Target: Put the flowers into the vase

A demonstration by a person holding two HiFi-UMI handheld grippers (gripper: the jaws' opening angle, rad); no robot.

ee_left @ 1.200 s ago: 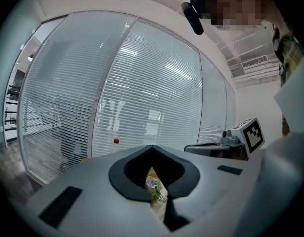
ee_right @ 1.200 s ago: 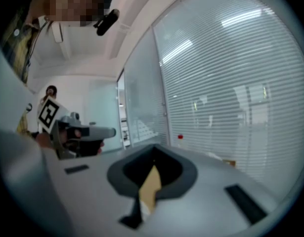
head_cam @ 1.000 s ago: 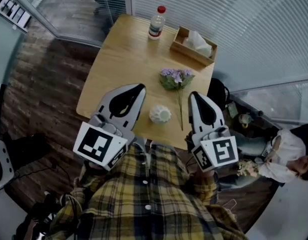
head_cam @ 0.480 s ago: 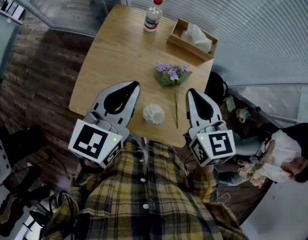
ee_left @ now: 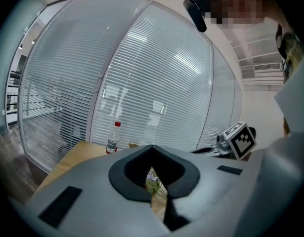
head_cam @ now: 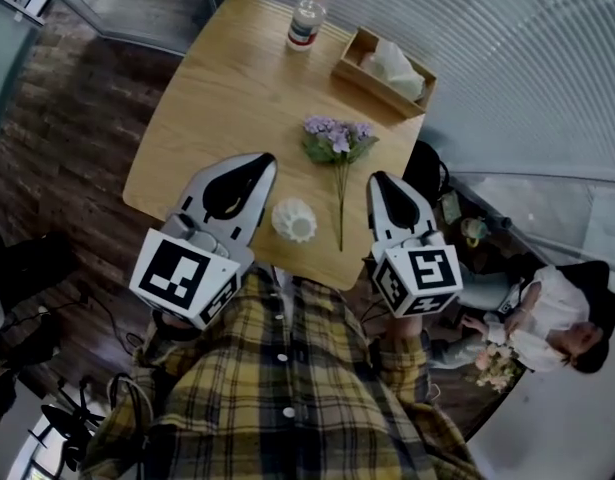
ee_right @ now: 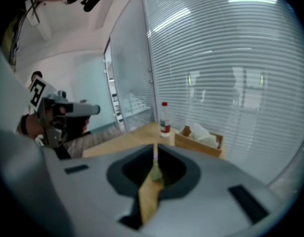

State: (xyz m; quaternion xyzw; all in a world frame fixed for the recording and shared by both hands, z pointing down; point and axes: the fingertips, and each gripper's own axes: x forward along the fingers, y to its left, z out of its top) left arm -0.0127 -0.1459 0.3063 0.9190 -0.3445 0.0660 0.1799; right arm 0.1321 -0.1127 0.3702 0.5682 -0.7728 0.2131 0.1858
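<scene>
Tabletop (head_cam: 237, 78) under shut left tongs (head_cam: 266, 160), right tongs (head_cam: 376, 177)

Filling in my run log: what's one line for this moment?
flowers lying on table | vase beside them, no flowers in it | left gripper shut, empty | right gripper shut, empty

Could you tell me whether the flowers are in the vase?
Out: the purple flower bunch lies on the wooden table beside the white ribbed vase.
</scene>
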